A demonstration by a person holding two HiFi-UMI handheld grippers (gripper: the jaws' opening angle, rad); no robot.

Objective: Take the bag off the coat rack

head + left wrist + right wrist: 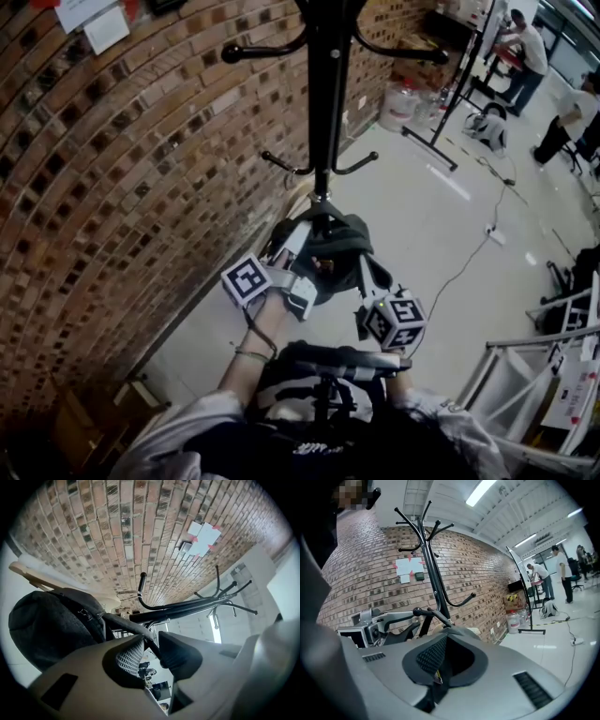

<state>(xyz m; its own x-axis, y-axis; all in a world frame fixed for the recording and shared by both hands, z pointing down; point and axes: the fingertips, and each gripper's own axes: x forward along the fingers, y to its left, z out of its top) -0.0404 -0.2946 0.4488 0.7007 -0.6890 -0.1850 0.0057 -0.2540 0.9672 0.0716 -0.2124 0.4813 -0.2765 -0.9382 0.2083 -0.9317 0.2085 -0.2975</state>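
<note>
A dark grey bag (333,246) hangs low beside the black coat rack's pole (328,94), between my two grippers. My left gripper (292,251) is at its left side and my right gripper (367,277) at its right. In the left gripper view the bag (47,625) bulges at left and its strap (126,623) runs into my left gripper (151,648), which is shut on it. The rack's curved hooks (187,605) pass just behind. In the right gripper view my right gripper (445,651) is shut on dark bag material, a piece of which hangs below (436,686). Whether the bag touches a hook is hidden.
A brick wall (112,187) stands close on the left, behind the rack (433,569). On the pale floor are a white cable (478,253), a water jug (398,103) and a black stand (450,112). People work at the far right (525,52). A metal frame (553,375) sits at near right.
</note>
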